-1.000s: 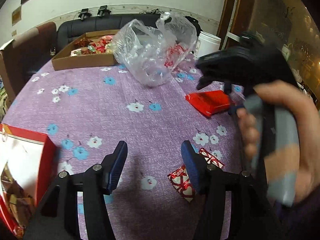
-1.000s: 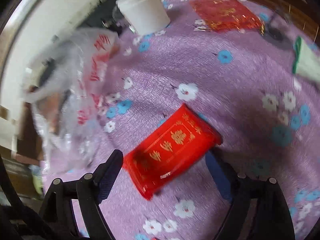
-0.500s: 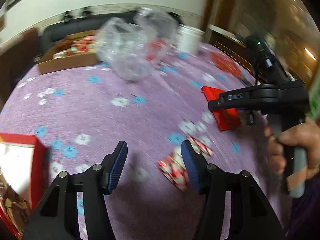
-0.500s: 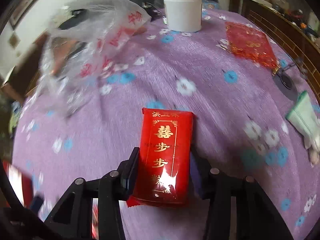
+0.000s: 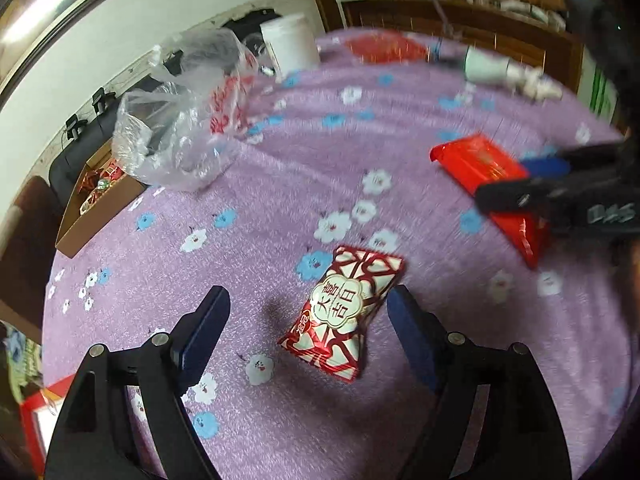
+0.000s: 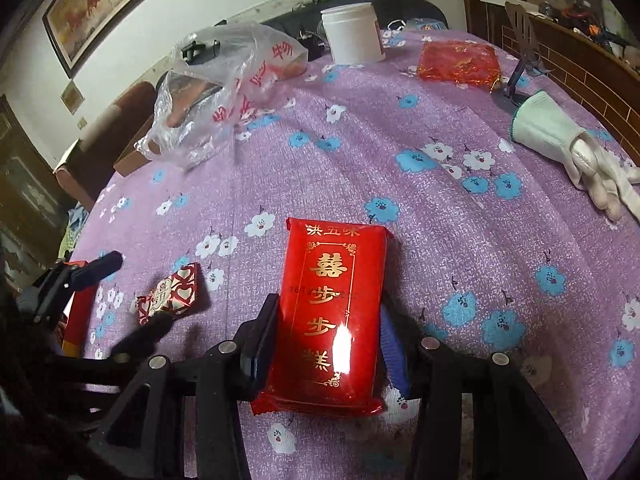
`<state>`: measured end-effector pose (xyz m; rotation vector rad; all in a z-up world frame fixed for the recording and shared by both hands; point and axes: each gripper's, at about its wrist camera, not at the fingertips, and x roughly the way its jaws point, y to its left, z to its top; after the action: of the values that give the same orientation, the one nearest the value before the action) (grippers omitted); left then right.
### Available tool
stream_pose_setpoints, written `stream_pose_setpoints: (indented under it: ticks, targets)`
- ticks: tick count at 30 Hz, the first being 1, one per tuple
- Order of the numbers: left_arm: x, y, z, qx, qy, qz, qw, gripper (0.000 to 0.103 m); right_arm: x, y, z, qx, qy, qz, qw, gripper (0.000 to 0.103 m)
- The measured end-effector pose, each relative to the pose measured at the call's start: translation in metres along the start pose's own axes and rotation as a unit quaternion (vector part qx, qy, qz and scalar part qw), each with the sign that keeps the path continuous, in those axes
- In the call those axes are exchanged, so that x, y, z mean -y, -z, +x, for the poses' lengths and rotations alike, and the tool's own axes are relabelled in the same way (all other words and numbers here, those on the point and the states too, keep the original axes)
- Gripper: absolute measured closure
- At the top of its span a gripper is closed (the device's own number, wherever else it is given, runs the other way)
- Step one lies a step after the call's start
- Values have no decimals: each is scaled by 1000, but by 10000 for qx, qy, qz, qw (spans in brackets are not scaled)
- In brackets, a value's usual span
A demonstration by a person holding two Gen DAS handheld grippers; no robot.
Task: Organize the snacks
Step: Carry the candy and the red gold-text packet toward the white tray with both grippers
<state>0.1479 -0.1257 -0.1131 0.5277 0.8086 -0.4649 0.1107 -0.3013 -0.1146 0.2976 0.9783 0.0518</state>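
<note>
The right gripper (image 6: 326, 344) was clamped on one red packet (image 6: 334, 312), which stuck out ahead of its fingers. The left gripper (image 5: 308, 320), its jaws opening, held nothing; one red-and-white candy pack (image 5: 342, 312) lay between them on the purple flowered tablecloth (image 5: 260, 184). Farther ahead sat one clear plastic bag (image 5: 180, 120), one white tub (image 6: 352, 32) and one cardboard box (image 5: 92, 204).

A: What covers the table (image 6: 460, 240)?
B: A purple flowered cloth.
A: And on it?
B: 1 red-and-white snack packet (image 5: 342, 314) near the front edge; a clear plastic bag (image 6: 228, 88), white tub (image 6: 352, 32) and cardboard box (image 5: 94, 208) along the far edge; 1 white glove (image 6: 568, 148) at the right edge.
</note>
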Motion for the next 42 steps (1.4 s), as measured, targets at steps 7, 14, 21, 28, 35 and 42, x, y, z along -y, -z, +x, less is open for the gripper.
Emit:
stream_pose_setpoints:
  ticks: [7,14,21,28,35,42]
  targets:
    - [-8,-4,7,11,619,-472,9970,64,2,3,0,137,-93,37,9999,54]
    - [0,1,-1,3,625,-857,9944,80,-28,9,2,72,669,-602,9959,56]
    - [2,19,-47,333,41,-1071,9937,80,-27,20,-7,-119,129,-373,9991,57]
    - [-6,31,-128,1131,-835,-1110,9838,80,-46,34,-29,-189,-905,-232,9954,57]
    - [-27,52,-184,1515,-1276,-1473,9691,79,-89,41,-60,-34,-1400,-453,9891,57]
    - [-43,78,-222,1759,-1598,-1762,9553,79,-134,49,-86,139,-1584,-813,9839,57]
